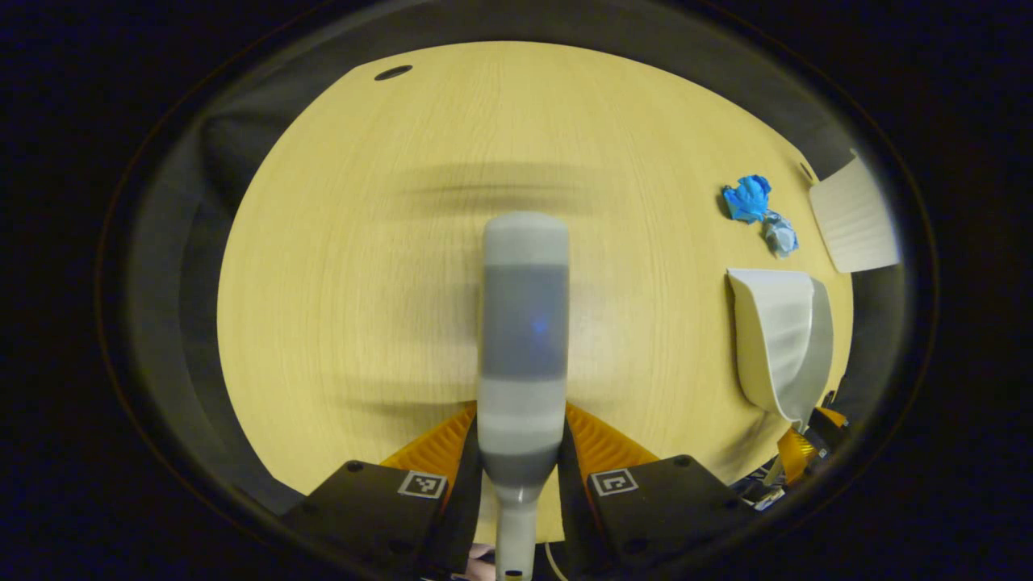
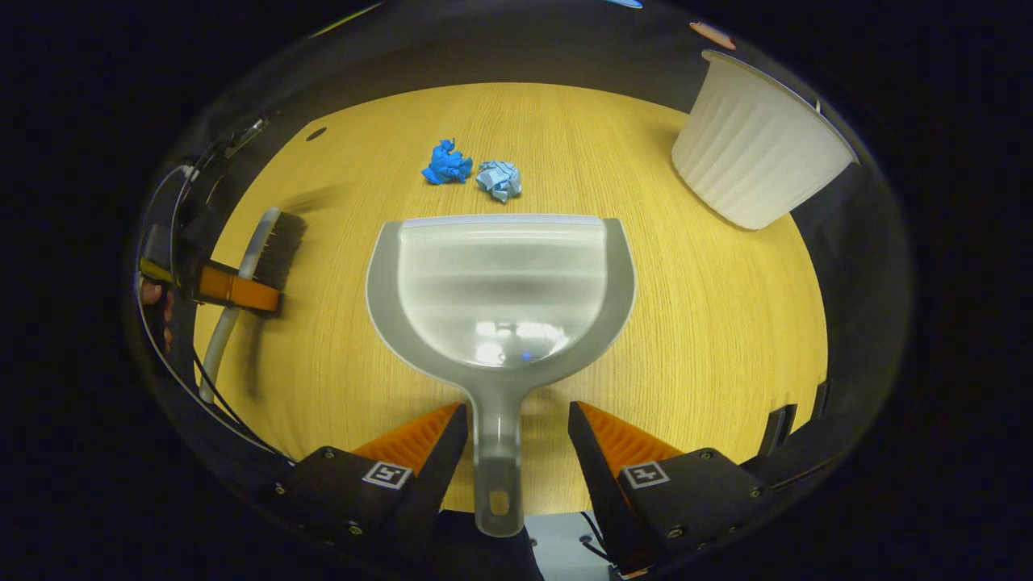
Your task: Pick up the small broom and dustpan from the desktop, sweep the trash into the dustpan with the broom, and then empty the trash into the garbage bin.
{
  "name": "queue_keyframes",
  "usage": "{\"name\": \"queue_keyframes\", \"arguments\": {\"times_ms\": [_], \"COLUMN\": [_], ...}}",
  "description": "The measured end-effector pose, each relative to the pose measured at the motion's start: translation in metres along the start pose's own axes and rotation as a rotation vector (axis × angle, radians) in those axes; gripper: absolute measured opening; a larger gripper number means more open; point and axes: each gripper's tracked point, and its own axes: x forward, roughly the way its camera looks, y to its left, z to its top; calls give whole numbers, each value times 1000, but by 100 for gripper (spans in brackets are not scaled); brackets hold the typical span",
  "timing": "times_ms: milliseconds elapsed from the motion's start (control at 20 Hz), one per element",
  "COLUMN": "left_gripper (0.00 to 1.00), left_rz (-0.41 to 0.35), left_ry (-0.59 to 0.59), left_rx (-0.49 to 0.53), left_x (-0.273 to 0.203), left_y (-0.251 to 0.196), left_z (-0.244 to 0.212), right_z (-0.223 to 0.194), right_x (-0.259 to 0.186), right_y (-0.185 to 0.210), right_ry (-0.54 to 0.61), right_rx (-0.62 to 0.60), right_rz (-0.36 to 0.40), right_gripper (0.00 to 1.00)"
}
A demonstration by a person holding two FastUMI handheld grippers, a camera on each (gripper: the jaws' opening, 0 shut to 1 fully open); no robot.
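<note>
A: Left claw (image 1: 520,452)?
B: Clamped on the broom (image 1: 524,323), handle between both fingers, head blurred above the desk (image 1: 363,242).
A: Right claw (image 2: 516,440)?
B: Fingers apart either side of the dustpan (image 2: 500,282) handle; contact unclear. Pan flat on the desk, mouth facing two crumpled paper balls (image 2: 472,171) just beyond it. White bin (image 2: 750,153) at far right.

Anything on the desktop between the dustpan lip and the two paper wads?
Nothing visible. Bare wooden desktop separates the translucent grey dustpan lip from the dark blue crumpled wad and pale blue wad. The white ribbed bin stands off right.
</note>
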Motion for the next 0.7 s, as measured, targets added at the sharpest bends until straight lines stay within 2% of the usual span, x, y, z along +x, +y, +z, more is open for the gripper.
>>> {"name": "queue_keyframes", "arguments": {"times_ms": [50,200,250,350,400,450,550,600,700], "left_gripper": [52,52,51,52,48,47,47,48,47], "left_rz": [-5,-10,-10,-8,-6,-8,-4,-1,1], "left_ry": [0,-6,-11,-24,-25,-26,-29,-32,-36], "left_rx": [-3,-1,4,17,21,25,39,47,67], "left_x": [-2,-8,-10,-14,-15,-16,-18,-20,-22], "left_y": [-1,-3,-4,-6,-7,-8,-9,-11,-15], "left_z": [2,12,16,26,30,33,39,44,55], "right_z": [-1,-3,-7,-9,-11,-9,-9,-8,-8], "right_x": [2,3,8,8,7,7,9,9,9], "right_y": [2,6,7,8,8,9,9,9,8], "right_ry": [6,39,48,72,77,76,82,83,85], "right_rx": [2,-9,0,-7,-5,-2,-2,-1,-2], "right_rz": [9,29,36,38,39,39,46,49,52], "right_gripper": [66,63,51,36,36,31,31,27,30]}}
